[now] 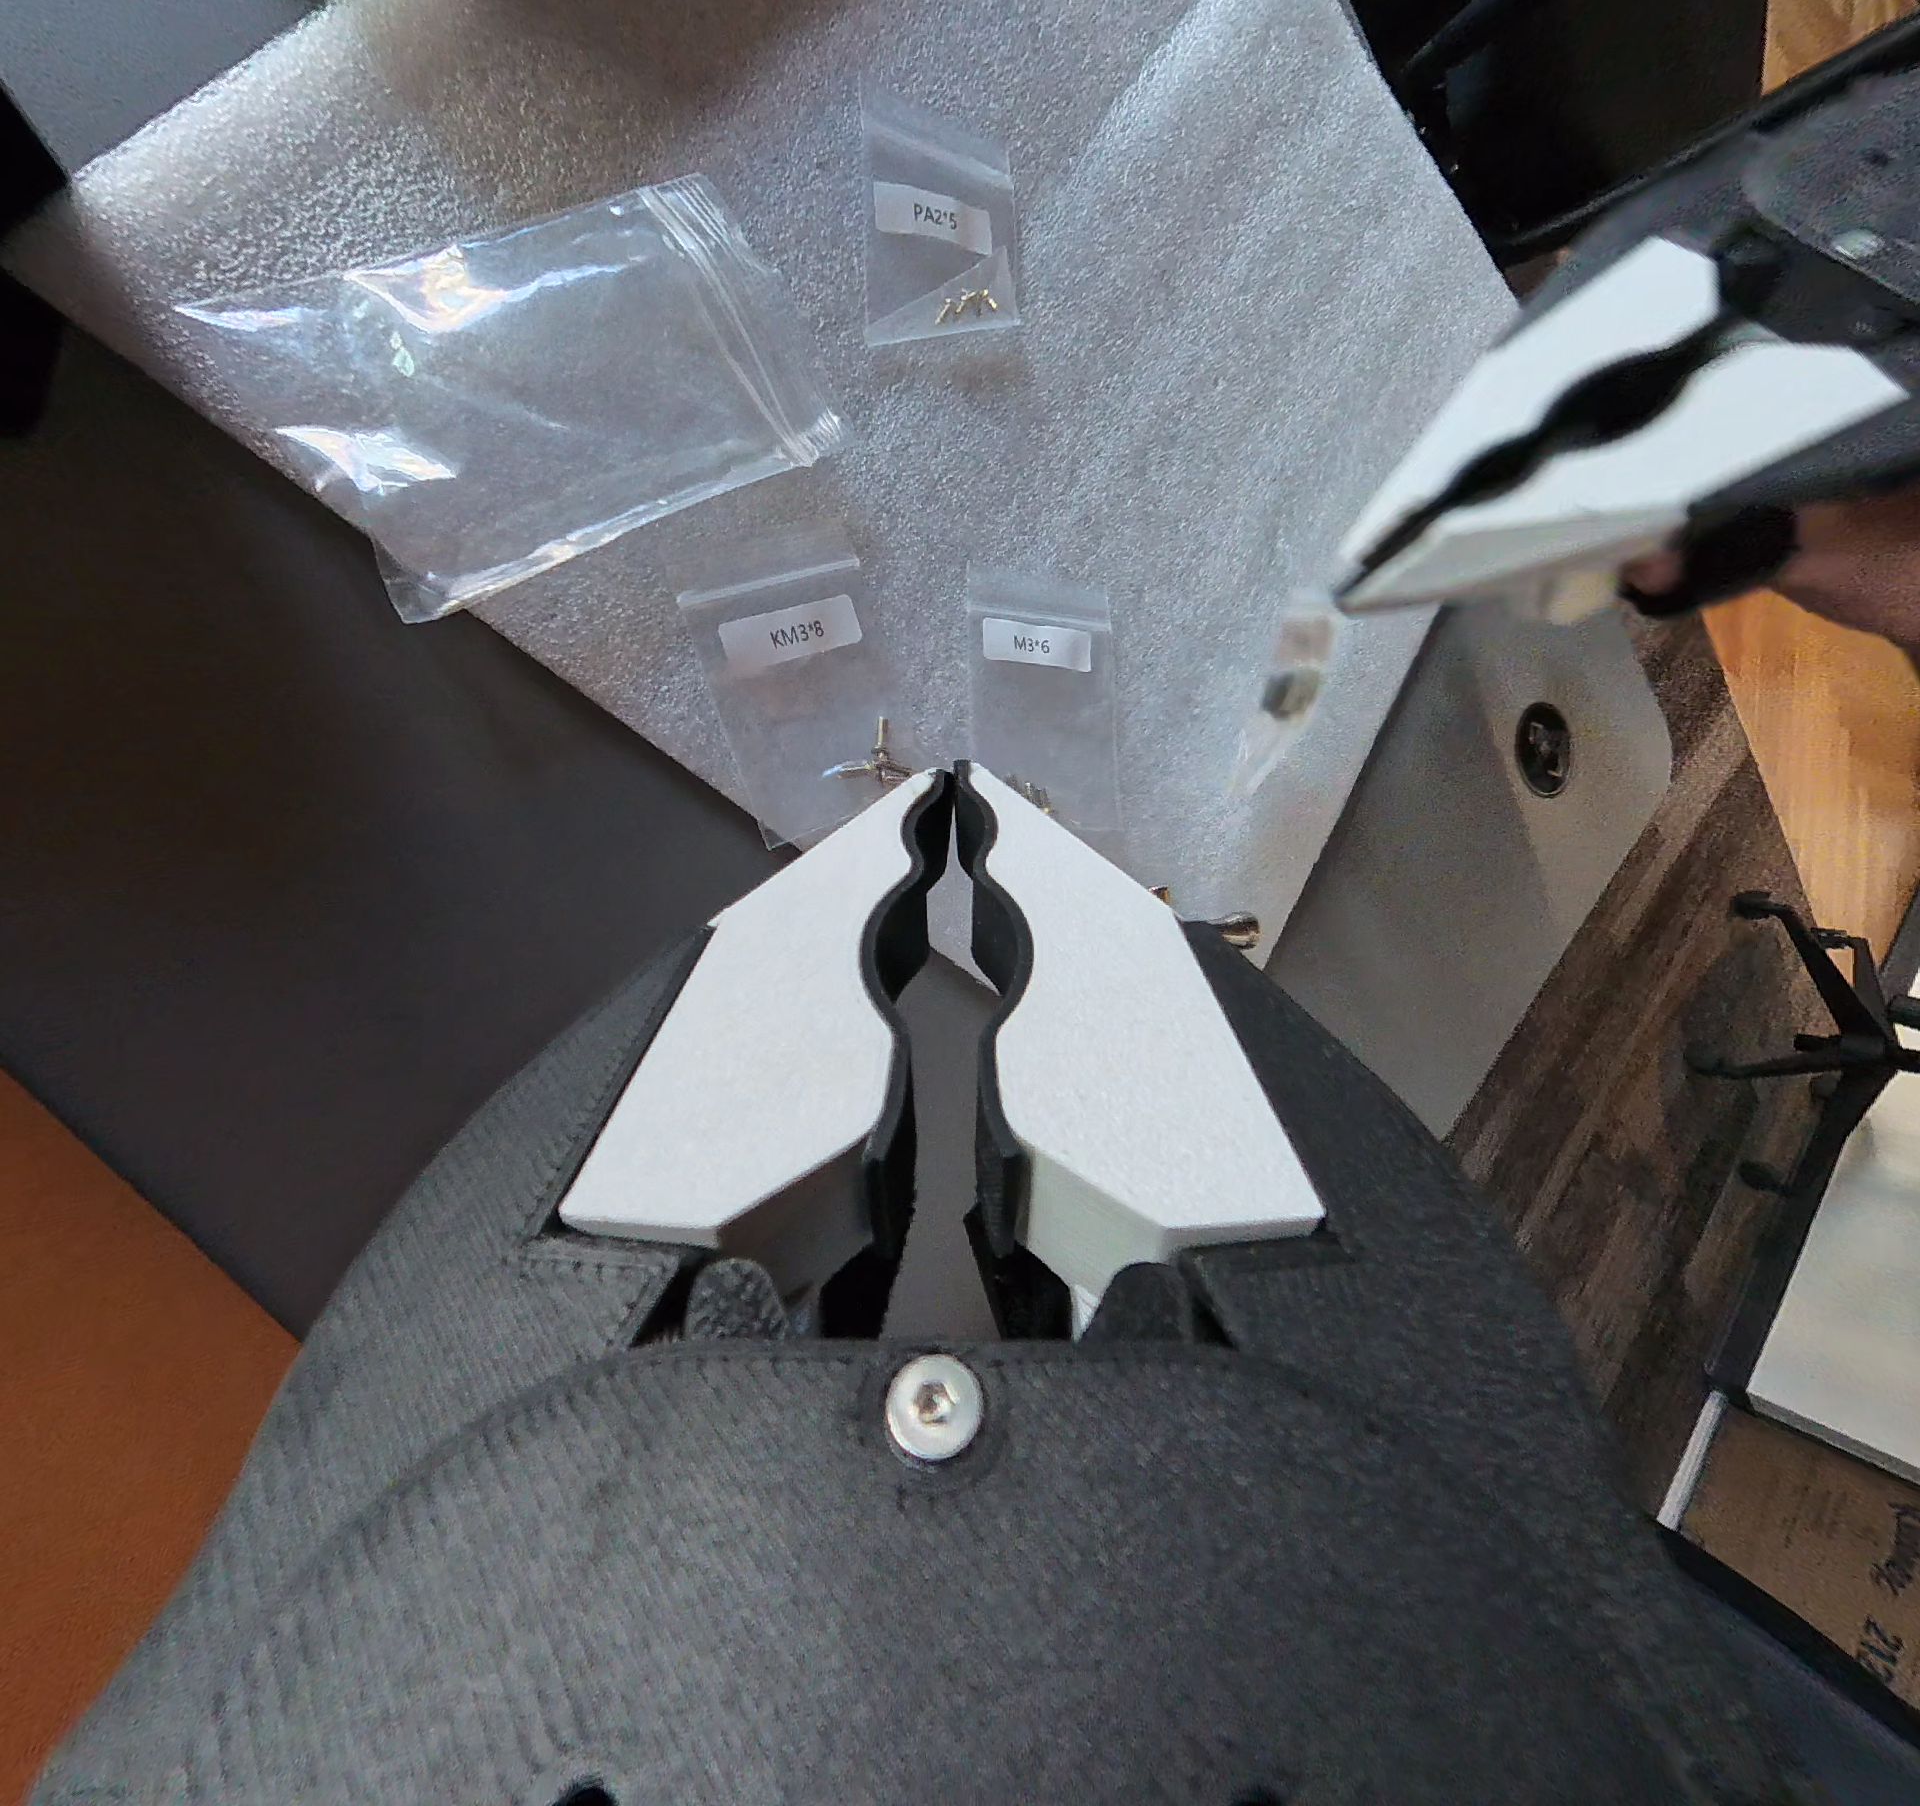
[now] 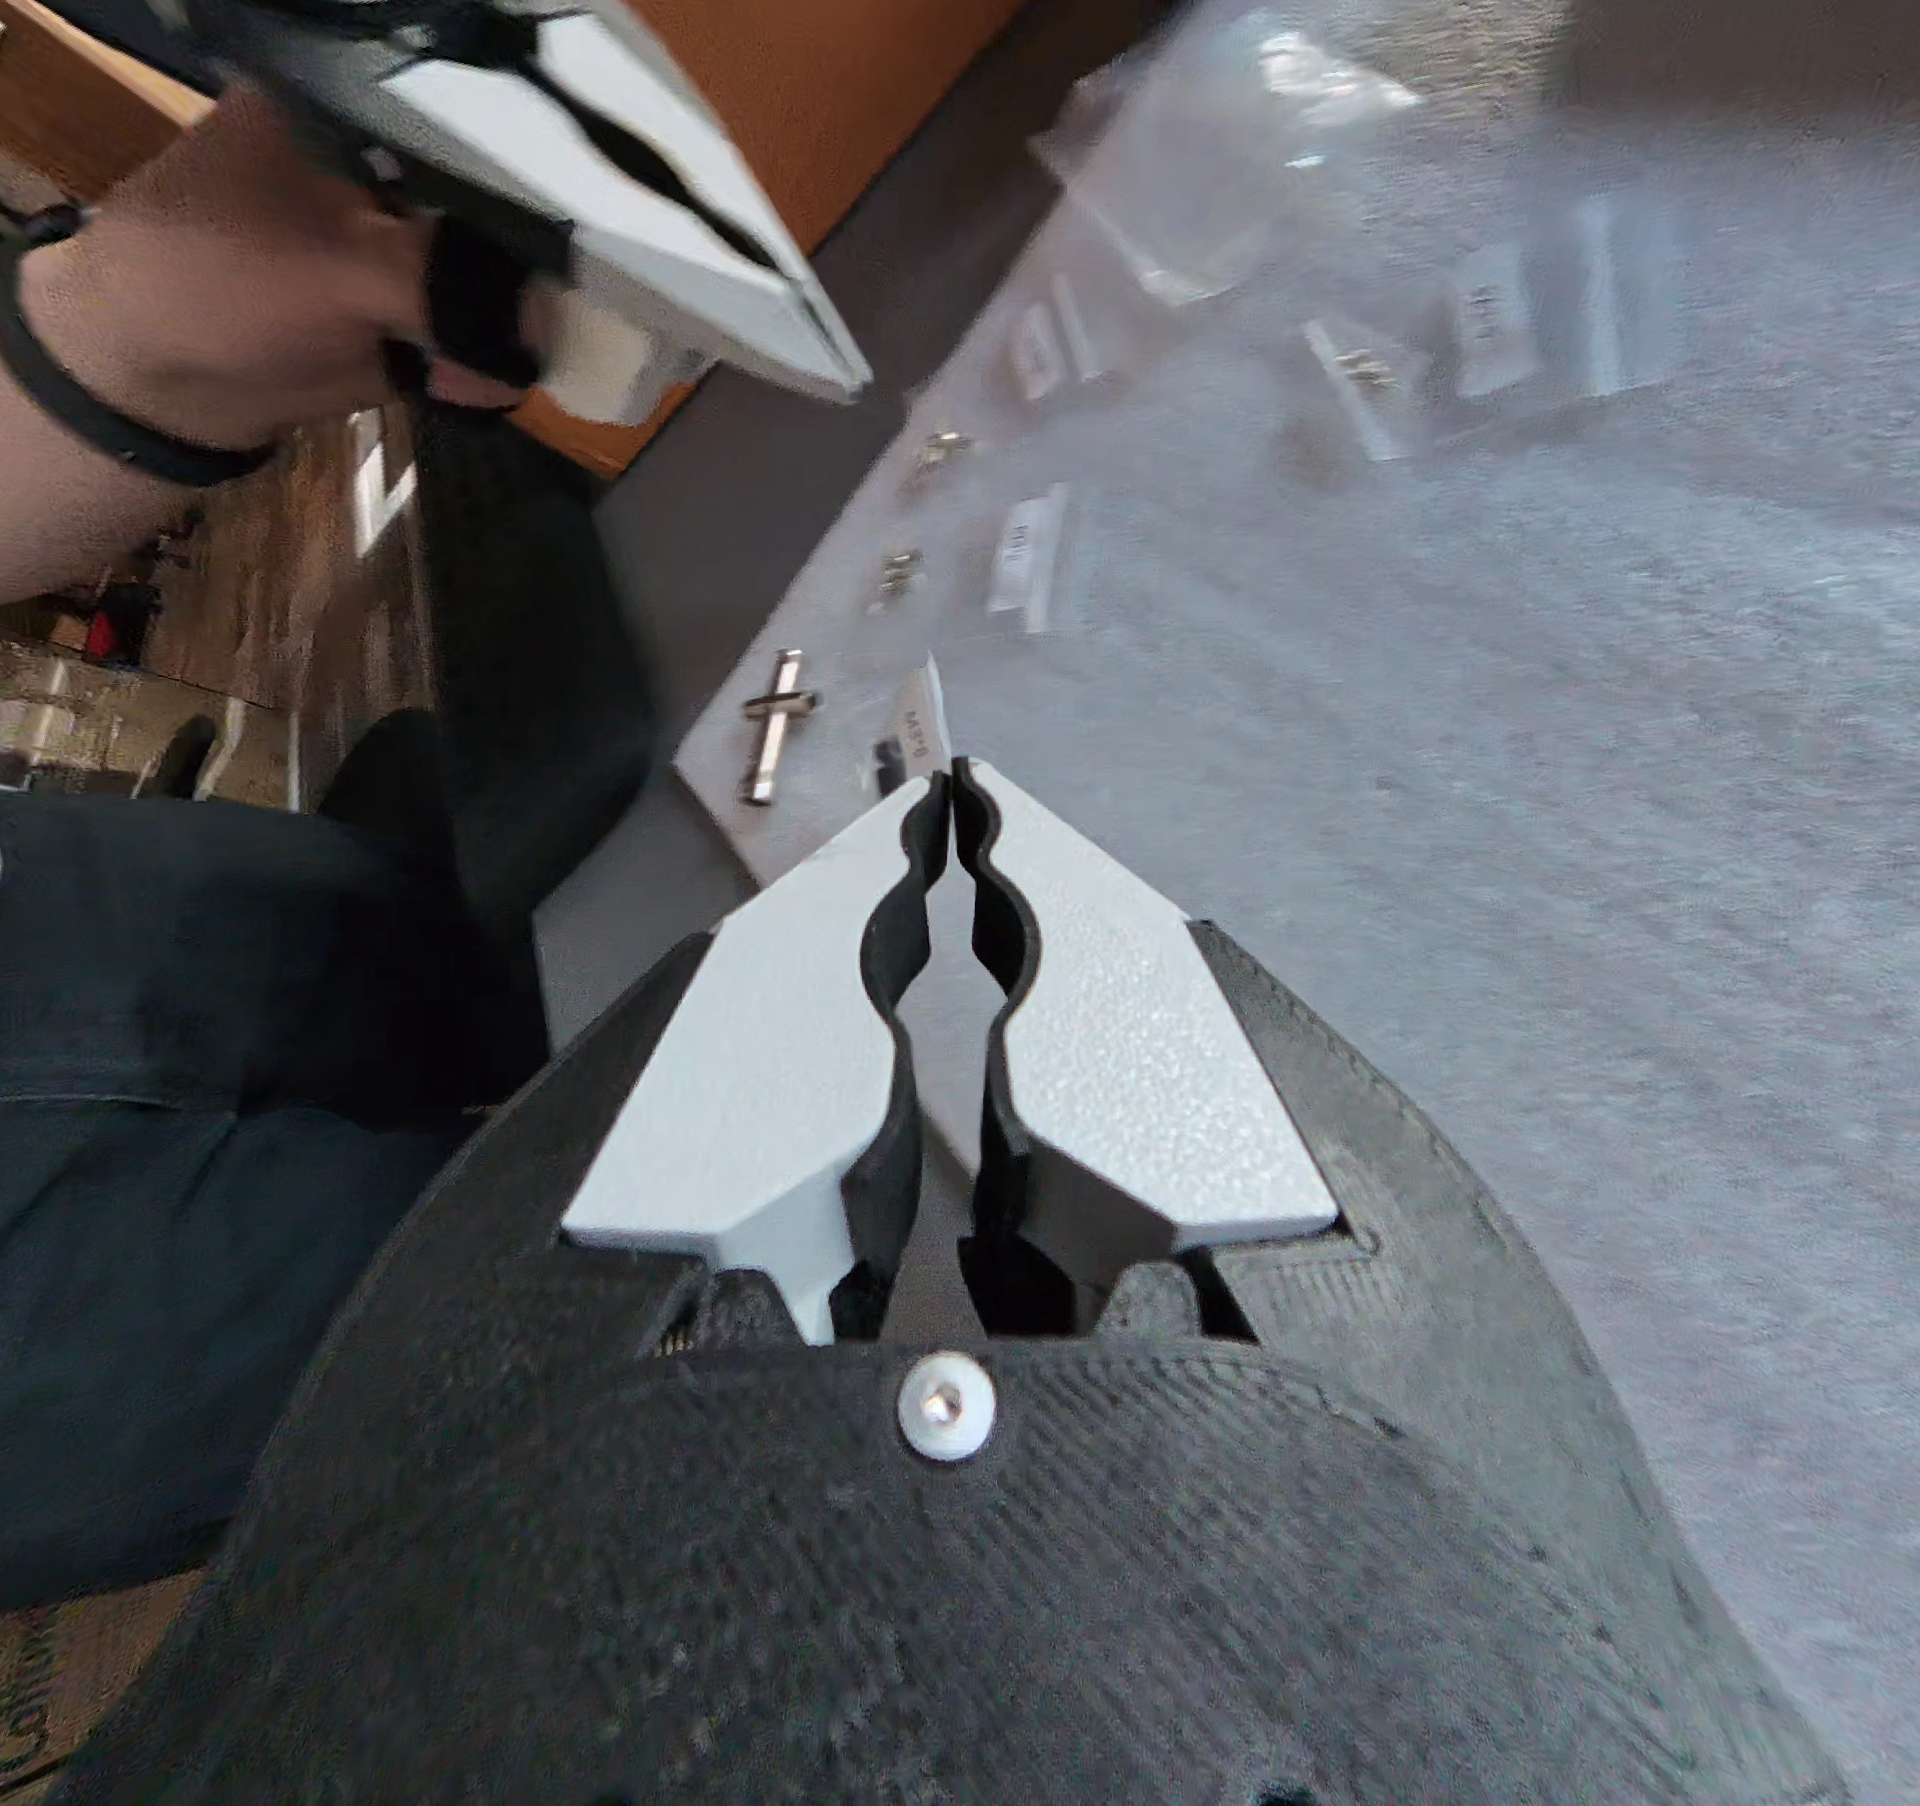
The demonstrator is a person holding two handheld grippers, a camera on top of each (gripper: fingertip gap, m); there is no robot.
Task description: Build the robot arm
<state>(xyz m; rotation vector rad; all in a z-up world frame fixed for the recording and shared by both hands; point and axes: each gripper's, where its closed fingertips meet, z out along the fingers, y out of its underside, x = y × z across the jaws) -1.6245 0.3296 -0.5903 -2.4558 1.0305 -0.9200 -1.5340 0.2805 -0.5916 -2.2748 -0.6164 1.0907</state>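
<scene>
Soft daylight, fisheye warp, motion blur

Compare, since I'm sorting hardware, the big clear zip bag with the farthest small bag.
The large clear plastic zip bag looks empty and unlabelled, lying askew; the small clear plastic bag bears a white label, holds brass screws and lies straight. Both rest on the white foam sheet.

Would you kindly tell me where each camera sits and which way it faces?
Left wrist view: on the left tongs, shut, looking down at zip bags on a foam sheet; the right tongs show upper right, pinching a small bag.
Right wrist view: on the right tongs, looking low along the sheet's edge; left tongs and a hand show upper left.
Shared: both tongs, sheet, bags.
</scene>
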